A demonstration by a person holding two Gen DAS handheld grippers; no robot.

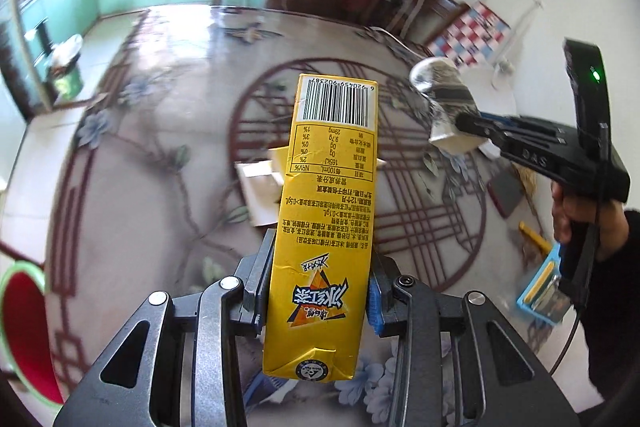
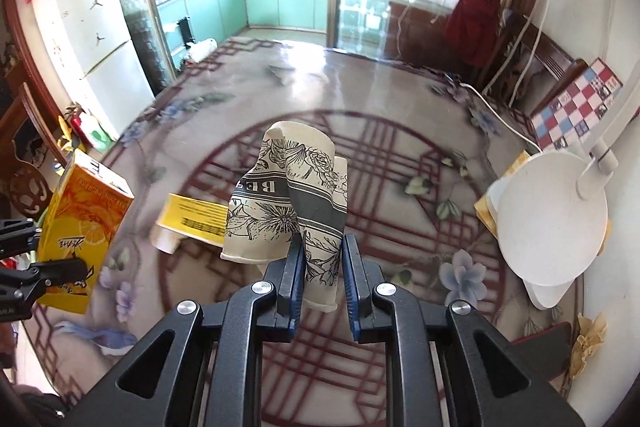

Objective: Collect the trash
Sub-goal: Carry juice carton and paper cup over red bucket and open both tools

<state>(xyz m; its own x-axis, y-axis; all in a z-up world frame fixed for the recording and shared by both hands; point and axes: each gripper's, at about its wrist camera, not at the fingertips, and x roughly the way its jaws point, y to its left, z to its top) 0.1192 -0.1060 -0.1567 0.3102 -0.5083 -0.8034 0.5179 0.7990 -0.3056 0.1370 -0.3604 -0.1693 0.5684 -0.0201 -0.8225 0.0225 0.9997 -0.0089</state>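
My left gripper [image 1: 318,291] is shut on a yellow drink carton [image 1: 324,227], which stands up between the pads, barcode end away from me, above the table. The same carton [image 2: 80,231] shows at the left of the right wrist view. My right gripper [image 2: 322,267] is shut on a crushed paper cup [image 2: 288,199] with a grey and white flower print, lifted off the table. In the left wrist view that cup [image 1: 448,103] hangs from the right gripper's fingers [image 1: 480,127] at the upper right, with a hand [image 1: 568,215] on its handle.
A round table [image 2: 400,99] with a red lattice and flower pattern lies below. On it are a flat yellow and white box [image 2: 188,223], a white lamp base [image 2: 552,219], a dark phone [image 2: 540,351], crumpled paper [image 2: 588,339] and a blue tool [image 1: 540,291]. A red basin [image 1: 24,331] sits lower left.
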